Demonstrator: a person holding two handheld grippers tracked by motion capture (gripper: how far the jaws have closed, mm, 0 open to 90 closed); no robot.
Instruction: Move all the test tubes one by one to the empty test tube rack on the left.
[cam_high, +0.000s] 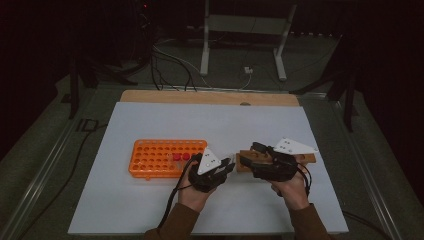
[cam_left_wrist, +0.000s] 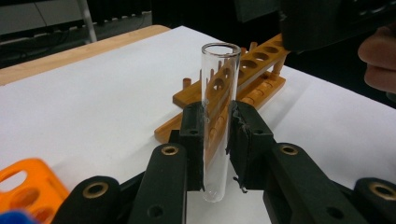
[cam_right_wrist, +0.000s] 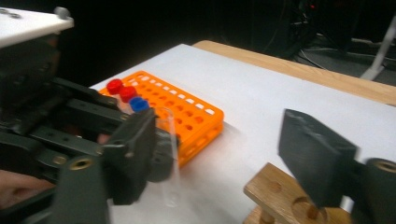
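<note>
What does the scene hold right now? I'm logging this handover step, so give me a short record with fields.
held item: clear glass tube, upright, open end up
left gripper: jaws shut on the tube
right gripper: jaws open, nothing between them
wooden rack: beyond the tube, holes empty
orange rack: holds two red-capped tubes and a blue-capped one
surface: white table

A: What stands between the right gripper (cam_right_wrist: 219, 158)'s black jaws?
B: Nothing is pressed; they stand wide apart, and a clear glass tube (cam_right_wrist: 170, 158) stands upright near the left one.
A: Who holds it?
B: The left gripper (cam_right_wrist: 154, 149), reaching in from the left.
A: And behind?
B: An orange rack (cam_right_wrist: 187, 114) with red and blue caps (cam_right_wrist: 126, 95); a wooden rack (cam_right_wrist: 285, 196) sits below on the white table (cam_right_wrist: 261, 107).
</note>
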